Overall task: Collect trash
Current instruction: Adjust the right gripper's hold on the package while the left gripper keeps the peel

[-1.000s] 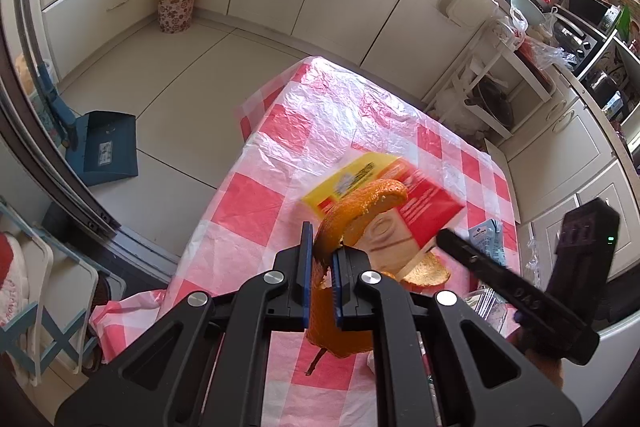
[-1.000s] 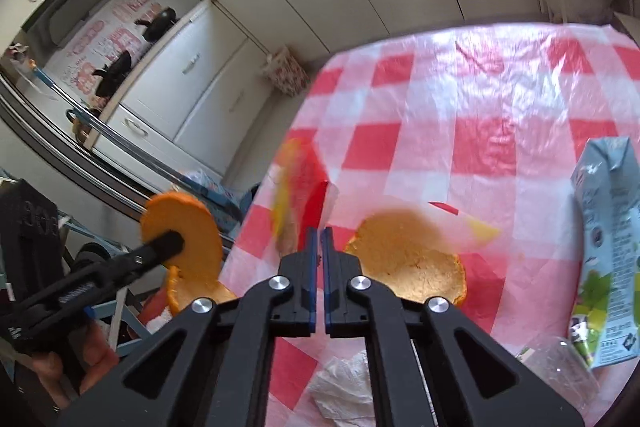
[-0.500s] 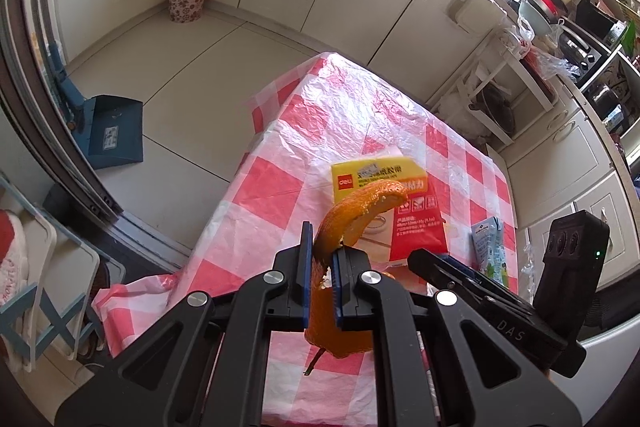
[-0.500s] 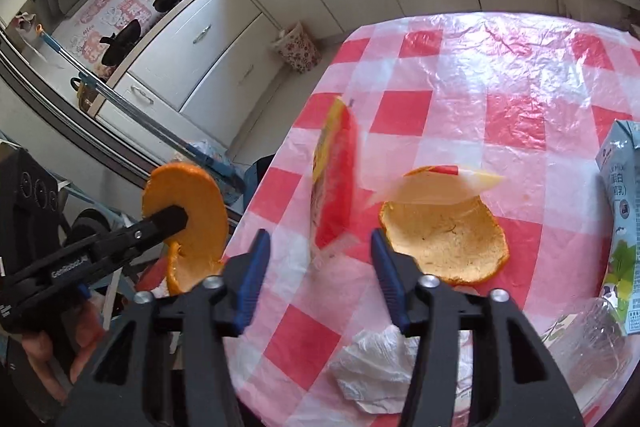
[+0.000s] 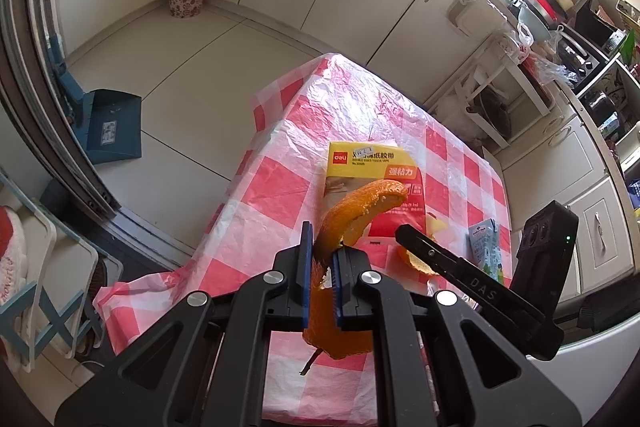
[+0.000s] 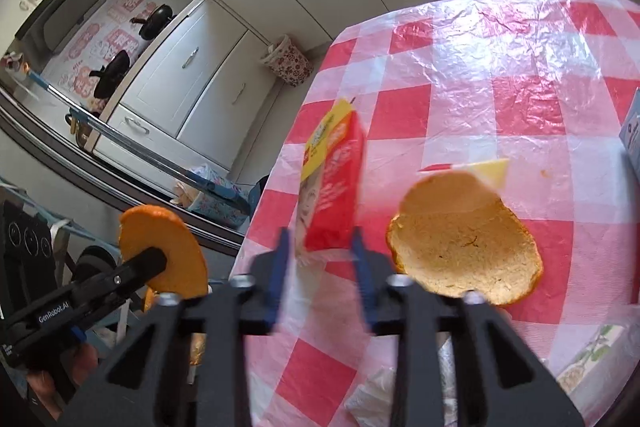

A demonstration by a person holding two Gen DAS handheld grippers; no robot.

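Right wrist: blurred tool, carton cropped.

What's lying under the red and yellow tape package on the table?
The tape package lies partly over the flat orange peel, covering its far edge. Beneath is checkered tablecloth; anything else underneath is hidden.

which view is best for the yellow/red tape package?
Left wrist view: the tape package lies face-on with its printed front legible, though the held orange peel covers part of it. Right wrist view shows the package foreshortened and blurred, between the closing right claw.
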